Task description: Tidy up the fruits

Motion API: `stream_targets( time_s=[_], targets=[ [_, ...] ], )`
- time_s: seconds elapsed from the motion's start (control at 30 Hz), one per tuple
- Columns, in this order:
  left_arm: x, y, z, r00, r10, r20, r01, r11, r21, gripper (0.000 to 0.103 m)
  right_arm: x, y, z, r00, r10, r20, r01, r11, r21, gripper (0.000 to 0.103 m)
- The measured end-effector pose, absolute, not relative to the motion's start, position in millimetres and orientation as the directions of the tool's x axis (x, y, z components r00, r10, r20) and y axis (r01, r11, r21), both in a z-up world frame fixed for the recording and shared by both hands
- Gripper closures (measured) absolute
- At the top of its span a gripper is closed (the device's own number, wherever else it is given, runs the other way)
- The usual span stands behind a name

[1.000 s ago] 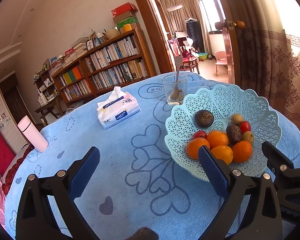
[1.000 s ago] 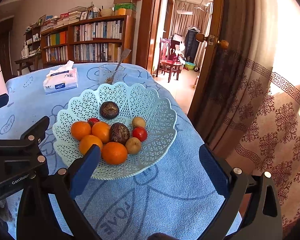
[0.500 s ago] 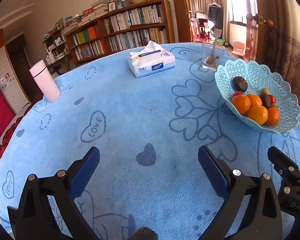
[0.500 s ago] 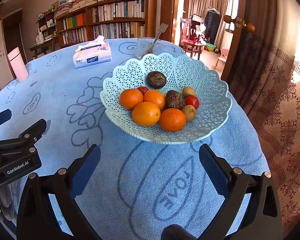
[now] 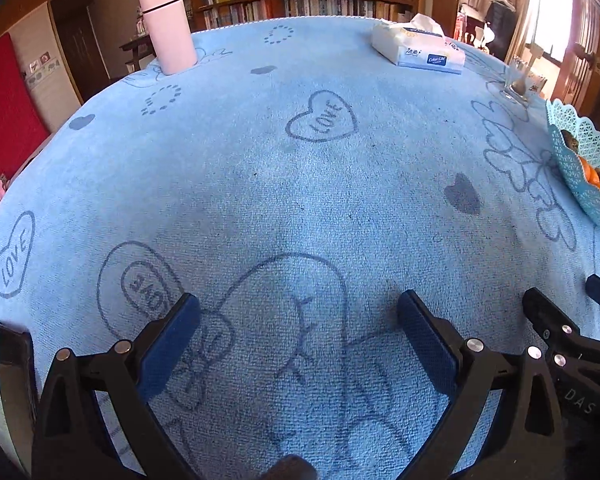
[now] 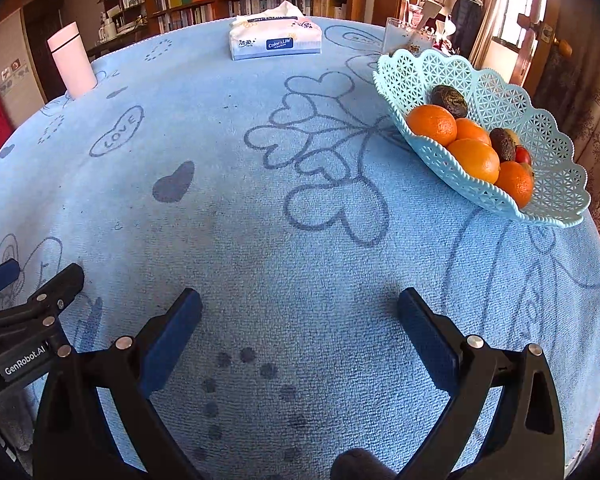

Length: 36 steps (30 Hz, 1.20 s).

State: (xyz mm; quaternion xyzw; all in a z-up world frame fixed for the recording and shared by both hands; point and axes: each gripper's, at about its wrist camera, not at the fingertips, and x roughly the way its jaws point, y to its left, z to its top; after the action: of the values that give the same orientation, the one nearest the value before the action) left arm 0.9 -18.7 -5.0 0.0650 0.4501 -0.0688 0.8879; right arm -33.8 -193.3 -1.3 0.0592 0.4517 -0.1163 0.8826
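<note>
Task looks about done: every fruit in sight sits in the basket, none loose on the cloth. Left gripper [image 5: 298, 312], lower centre of its view, jaws spread, empty, over the blue terry tablecloth [image 6: 260, 208] with printed hearts. Right gripper [image 6: 300, 308], also spread and empty. Upper left, smooth pink tumbler [image 6: 72, 64]; top centre, soft tissue pack [image 6: 275, 42]. Right side, scalloped lattice plastic fruit basket [image 6: 512, 92] holds glossy round oranges [image 6: 474, 160], dark wrinkled passion fruits [image 6: 449, 101], and a small red fruit [image 6: 523, 155].
</note>
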Motion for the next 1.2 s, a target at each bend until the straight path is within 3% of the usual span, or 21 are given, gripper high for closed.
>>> stream_targets(
  time_s=[0.67, 1.2],
  targets=[
    [-0.9, -31.3, -5.4, 0.624, -0.013, -0.781, 0.168, 0.979, 0.118, 0.005, -34.3, -197.5, -1.3, 0.588, -0.147, -0.795, 0.267, 0.964, 0.019, 0.003],
    [3.2, -24.0, -7.4, 0.598, -0.072, -0.799, 0.170, 0.985, 0.038, 0.005, -34.2, -197.2, -1.2, 0.588, -0.147, -0.795, 0.267, 0.964, 0.020, 0.003]
  ],
)
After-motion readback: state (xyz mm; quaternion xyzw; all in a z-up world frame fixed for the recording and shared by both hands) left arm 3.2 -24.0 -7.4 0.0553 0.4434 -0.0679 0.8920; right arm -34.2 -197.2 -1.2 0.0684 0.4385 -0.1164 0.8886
